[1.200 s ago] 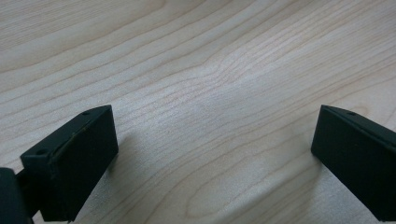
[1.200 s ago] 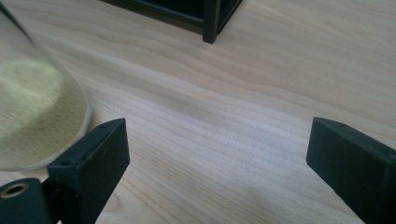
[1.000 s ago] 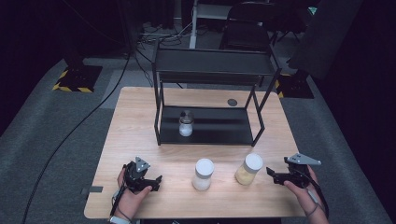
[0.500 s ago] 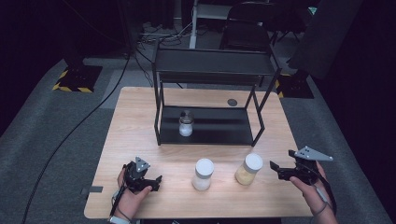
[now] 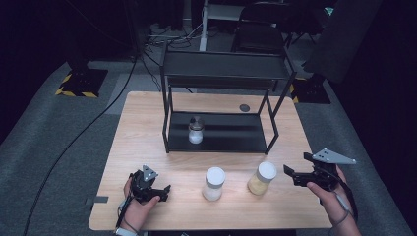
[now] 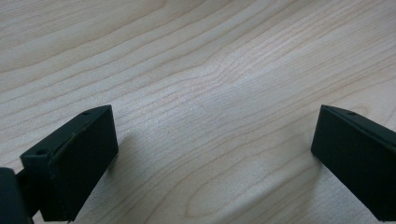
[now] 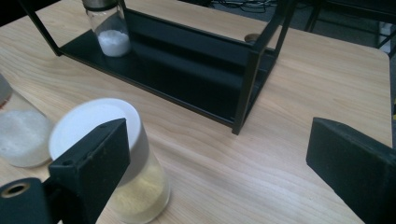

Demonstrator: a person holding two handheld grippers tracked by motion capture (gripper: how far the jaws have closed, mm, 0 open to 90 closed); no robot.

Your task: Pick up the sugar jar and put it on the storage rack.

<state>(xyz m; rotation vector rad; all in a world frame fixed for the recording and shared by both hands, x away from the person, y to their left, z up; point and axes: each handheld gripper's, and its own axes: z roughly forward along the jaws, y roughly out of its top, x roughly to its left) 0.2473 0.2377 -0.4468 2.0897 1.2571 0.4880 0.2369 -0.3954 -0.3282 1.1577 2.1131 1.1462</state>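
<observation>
Right hand-held gripper [image 5: 295, 175]: released, jaws spread wide with nothing between them, held in the person's right hand [image 5: 330, 196] near the table's right front edge.
Yellow jar [image 5: 261, 178]: nearest thing to the right hand-held gripper, just beside its jaw tips on the side toward the table's middle, not touched. It stands upright on the table with a white lid and pale yellow grains inside. In the right gripper view [image 7: 116, 172] it sits partly behind that gripper's left jaw.
White jar [image 5: 214, 184]: one step farther from the right hand-held gripper, just past the yellow jar, upright, white lid, white powder inside; it stands between the two grippers.
Left hand-held gripper [image 5: 162, 191]: released, jaws well apart over bare wood, held low at the table's front left, with the white jar near its tips.
Table [image 5: 142, 128]: light wood, carrying everything.
Rack [image 5: 223, 73]: black metal, two shelves, beyond both jars from the grippers.
Small jar [image 5: 195, 131]: farthest, upright on the rack's lower shelf, silver lid, white powder at its bottom.
</observation>
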